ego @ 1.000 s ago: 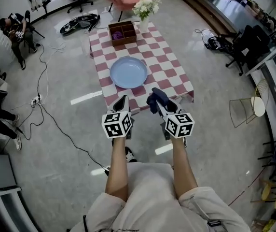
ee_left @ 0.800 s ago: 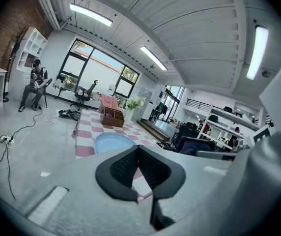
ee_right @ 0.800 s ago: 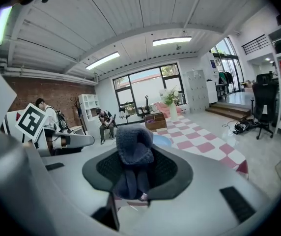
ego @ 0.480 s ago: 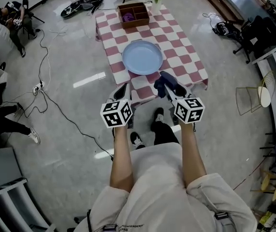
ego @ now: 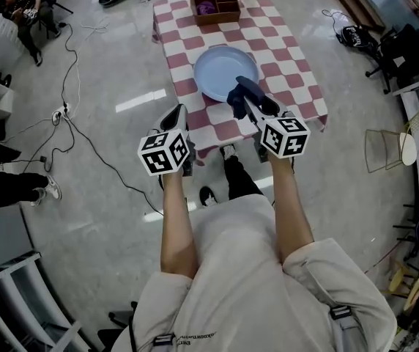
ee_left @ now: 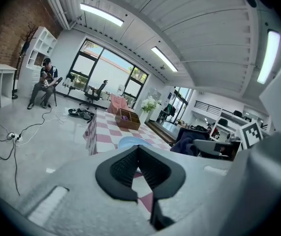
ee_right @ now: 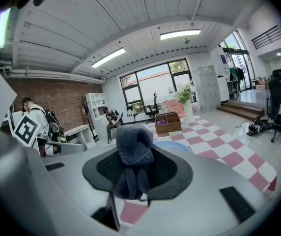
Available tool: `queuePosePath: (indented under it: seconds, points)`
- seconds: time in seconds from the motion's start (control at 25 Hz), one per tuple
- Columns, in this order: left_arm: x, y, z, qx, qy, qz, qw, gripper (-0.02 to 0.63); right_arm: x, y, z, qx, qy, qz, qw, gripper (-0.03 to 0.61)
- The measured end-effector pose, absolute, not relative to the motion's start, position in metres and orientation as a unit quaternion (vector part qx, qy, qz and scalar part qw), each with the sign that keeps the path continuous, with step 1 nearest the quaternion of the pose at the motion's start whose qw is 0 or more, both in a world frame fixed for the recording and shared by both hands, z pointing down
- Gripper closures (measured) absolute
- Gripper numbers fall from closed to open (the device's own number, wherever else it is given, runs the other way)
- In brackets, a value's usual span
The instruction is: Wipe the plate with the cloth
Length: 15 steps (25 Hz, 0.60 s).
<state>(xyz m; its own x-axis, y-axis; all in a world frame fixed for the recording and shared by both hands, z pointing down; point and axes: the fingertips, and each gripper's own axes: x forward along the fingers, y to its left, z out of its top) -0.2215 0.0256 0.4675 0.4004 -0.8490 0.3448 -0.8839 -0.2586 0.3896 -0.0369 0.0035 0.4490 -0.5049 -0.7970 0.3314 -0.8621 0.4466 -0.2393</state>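
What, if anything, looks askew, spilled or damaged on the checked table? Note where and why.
Nothing stands out. The blue plate lies flat and empty on the table. The wooden box sits squarely at the far end. The dark cloth is held between the fingers of the right gripper.

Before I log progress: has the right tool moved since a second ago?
Yes: the right tool, gripping the cloth, advanced from the table edge to the plate's rim.
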Motion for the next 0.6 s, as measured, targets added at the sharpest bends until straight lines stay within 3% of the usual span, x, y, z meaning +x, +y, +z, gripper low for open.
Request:
queuePosePath:
  seconds: [0.28, 0.6]
  points:
    - [-0.211, -0.013, 0.485, 0.797, -0.525, 0.044, 0.296, 0.604, -0.041, -0.054, 0.451, 0.475, -0.853, 0.2, 0.088, 0.436]
    - [-0.199, -0.061, 0.547, 0.757, -0.475, 0.002, 0.448, 0.603, -0.053, -0.116, 0.469, 0.434, -0.868, 0.21, 0.115, 0.435]
